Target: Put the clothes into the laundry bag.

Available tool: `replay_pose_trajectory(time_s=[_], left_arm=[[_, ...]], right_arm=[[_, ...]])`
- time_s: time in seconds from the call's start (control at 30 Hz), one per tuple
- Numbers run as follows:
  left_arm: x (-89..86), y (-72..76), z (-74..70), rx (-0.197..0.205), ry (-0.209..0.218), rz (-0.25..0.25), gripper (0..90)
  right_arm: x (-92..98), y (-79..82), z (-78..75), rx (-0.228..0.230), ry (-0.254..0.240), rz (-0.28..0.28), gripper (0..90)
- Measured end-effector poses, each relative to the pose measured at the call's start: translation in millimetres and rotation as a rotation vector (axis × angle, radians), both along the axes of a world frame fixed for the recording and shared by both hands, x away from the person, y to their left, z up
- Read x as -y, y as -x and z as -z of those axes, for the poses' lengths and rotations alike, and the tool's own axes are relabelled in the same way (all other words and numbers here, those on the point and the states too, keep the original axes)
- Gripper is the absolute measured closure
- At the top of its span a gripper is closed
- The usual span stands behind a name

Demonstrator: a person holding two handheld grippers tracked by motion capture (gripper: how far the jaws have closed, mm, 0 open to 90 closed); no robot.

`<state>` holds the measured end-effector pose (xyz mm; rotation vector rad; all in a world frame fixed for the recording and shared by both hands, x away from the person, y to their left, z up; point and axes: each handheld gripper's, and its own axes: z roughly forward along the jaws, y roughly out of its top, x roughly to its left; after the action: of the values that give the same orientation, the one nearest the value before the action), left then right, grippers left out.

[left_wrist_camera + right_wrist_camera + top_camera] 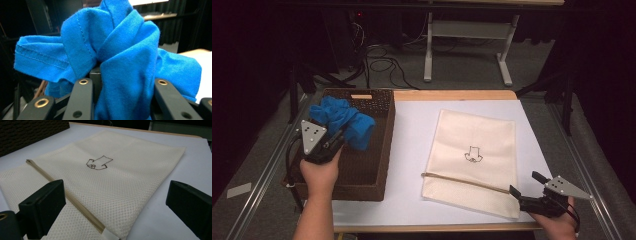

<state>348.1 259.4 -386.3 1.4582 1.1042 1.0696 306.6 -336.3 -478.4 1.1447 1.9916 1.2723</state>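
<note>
Blue cloth (pixel 125 50), bunched and knotted, stitched hem

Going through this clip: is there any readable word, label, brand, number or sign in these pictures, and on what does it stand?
No readable words or numbers.
Mesh bag: a small dark outline drawing near its middle, a sign with no letters, clearer in the right gripper view.
Basket: a small light tag on its far rim, too small to tell whether it bears text.
Blue cloth: stitching only, no label in sight.

Soft blue knit cloth (pixel 125 50) — dark woven wicker basket (pixel 377 150) — cream mesh bag (pixel 120 182)
</note>
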Motion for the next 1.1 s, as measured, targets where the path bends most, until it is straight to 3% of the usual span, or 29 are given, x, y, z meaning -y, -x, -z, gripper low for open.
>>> replay_pose_trajectory(time_s=[0.2,0.53,1.1], left_arm=[[8.4,9.2,-18.1,0.067,0.006,0.019,66.8],[29.6,16.8,-33.7,0.123,0.019,0.07,66.9],[85.4,11.1,-45.2,0.139,0.017,0.196,67.4]], right_arm=[[-0.6,0.7,-0.1,0.004,0.002,-0.009,3.5],[-0.1,0.5,-1.2,0.012,-0.001,-0.006,4.0],[0.3,-0.1,-0.3,0.006,-0.002,-0.01,4.2]])
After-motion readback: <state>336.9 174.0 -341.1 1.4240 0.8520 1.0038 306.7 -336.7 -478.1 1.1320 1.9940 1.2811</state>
